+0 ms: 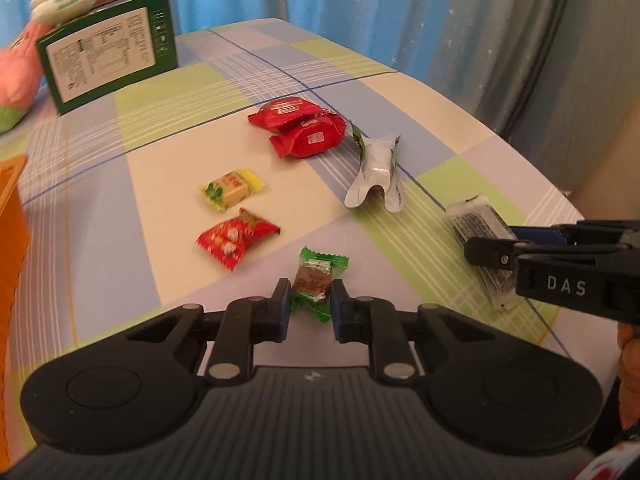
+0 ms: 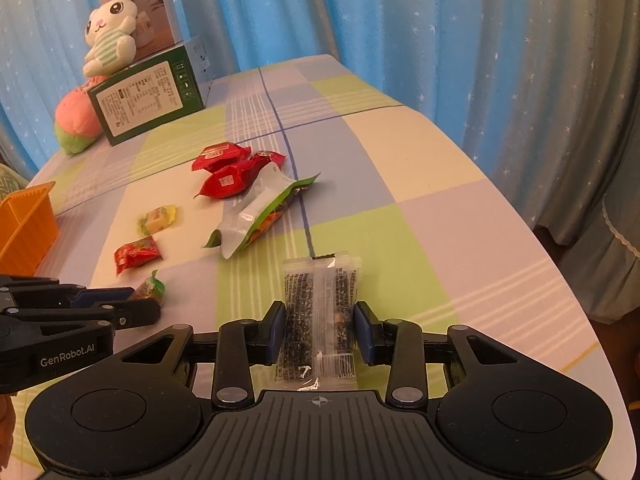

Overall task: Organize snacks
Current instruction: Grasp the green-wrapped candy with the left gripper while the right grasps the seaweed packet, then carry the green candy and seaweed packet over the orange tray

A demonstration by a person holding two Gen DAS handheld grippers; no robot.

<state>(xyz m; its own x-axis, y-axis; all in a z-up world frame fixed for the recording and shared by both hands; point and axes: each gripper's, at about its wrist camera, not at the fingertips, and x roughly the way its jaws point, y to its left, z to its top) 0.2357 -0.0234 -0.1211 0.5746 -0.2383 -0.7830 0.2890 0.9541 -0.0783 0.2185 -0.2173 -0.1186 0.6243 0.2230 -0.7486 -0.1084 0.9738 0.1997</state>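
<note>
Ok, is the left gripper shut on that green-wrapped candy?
Yes. The left gripper is shut on the green-wrapped candy: both pads press its sides on the table.

A home setting was indicated, most likely a bedroom or living room. The surface [image 2: 420, 184] was covered with a soft checked cloth in pastel blue, green and cream. Blue curtains [image 2: 400, 20] printed with small white stars were hung behind it. A plush rabbit [image 2: 110, 36] and a pink plush toy [image 2: 74, 120] were placed among printed cartons [image 2: 150, 98].
</note>
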